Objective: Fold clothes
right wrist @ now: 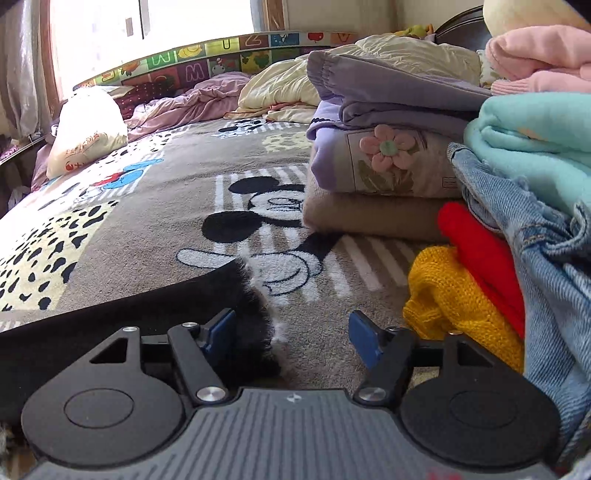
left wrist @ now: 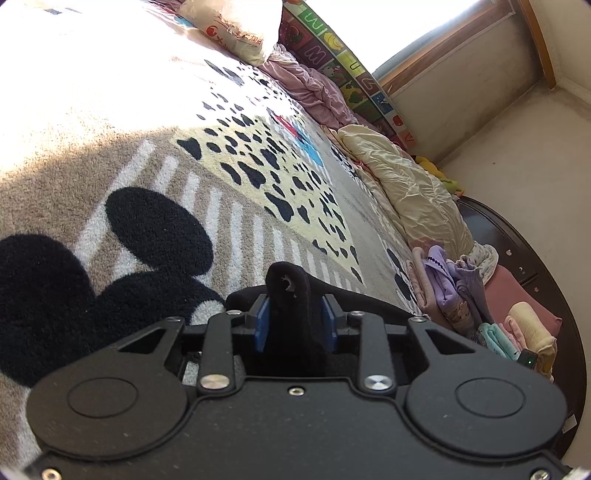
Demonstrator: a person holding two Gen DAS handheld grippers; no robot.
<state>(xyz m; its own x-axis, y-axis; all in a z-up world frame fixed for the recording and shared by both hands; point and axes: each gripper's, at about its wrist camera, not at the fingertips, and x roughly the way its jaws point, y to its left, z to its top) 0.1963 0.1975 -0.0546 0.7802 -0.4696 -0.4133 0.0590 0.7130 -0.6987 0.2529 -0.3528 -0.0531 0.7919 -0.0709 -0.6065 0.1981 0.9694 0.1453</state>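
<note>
- Left hand-held gripper [left wrist: 295, 326]: we record its blue pads [left wrist: 261, 325] closed on a fold of the black garment [left wrist: 291, 295], which stands up between them in a rounded loop.
- Right hand-held gripper [right wrist: 291, 330]: we note its jaws spread wide with nothing between the pads; its left pad [right wrist: 219, 328] sits at the furry edge of the black garment [right wrist: 110, 317].
- Black garment: we find it on the bed, at the near edge of the cartoon-mouse blanket [right wrist: 147, 229], spreading left from the right hand-held gripper in the right wrist view.
- Folded stack [right wrist: 384, 155]: we list purple items over a flower-appliqué piece and a tan layer, resting on the blanket at far right.
- Loose pile, near right: yellow knit [right wrist: 450, 295], red knit [right wrist: 480, 251], denim [right wrist: 546, 266], mint fleece [right wrist: 535, 129], pink fleece [right wrist: 535, 62], heaped together.
- Far side of bed: cream quilt [left wrist: 413, 188], lilac bedding [left wrist: 314, 88], a pillow [left wrist: 236, 26] and an alphabet play-mat [left wrist: 351, 62] standing against the window wall.
</note>
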